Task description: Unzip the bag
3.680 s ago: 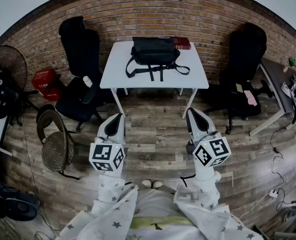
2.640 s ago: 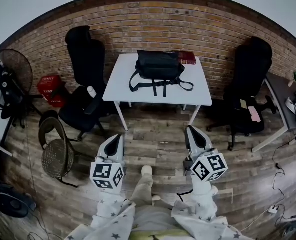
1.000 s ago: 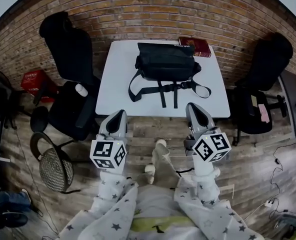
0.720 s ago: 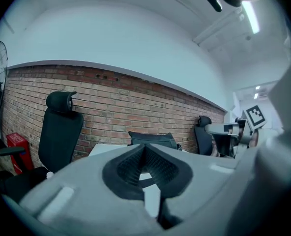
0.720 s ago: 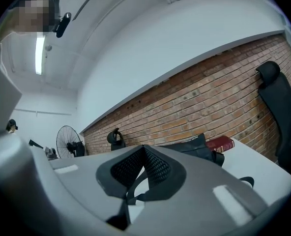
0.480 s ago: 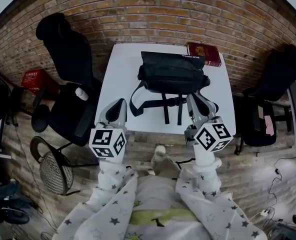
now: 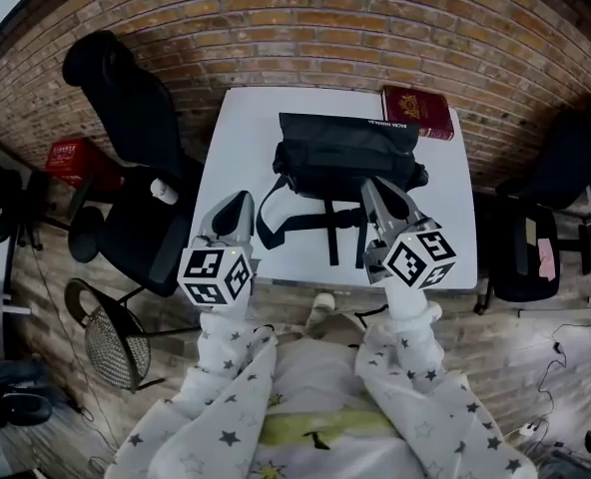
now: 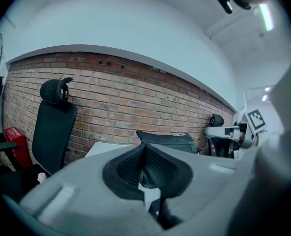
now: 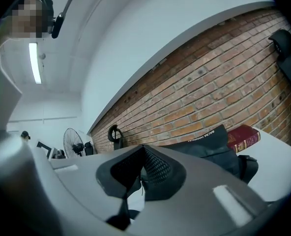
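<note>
The bag (image 7: 345, 153) sits mid-worktop (image 7: 231, 138), set back toward the brick wall, its straps (image 7: 330, 223) trailing to the near edge. That puts its top face up to us, which we judge is where the zip runs, though we can't pick out the pull from here. A red book (image 7: 417, 111) lies just beside its back right corner, clear of the job.

Our right tongs (image 7: 375, 190) are pressed together with nothing between them and point at the bag's front right; the right gripper view shows the bag ahead, not touched. Our left tongs (image 7: 238, 204) are closed and empty too, over the near left edge, apart from the bag. Both look simply carried in shut. We reckon one steadies the fabric while the other opens for the pull.
</note>
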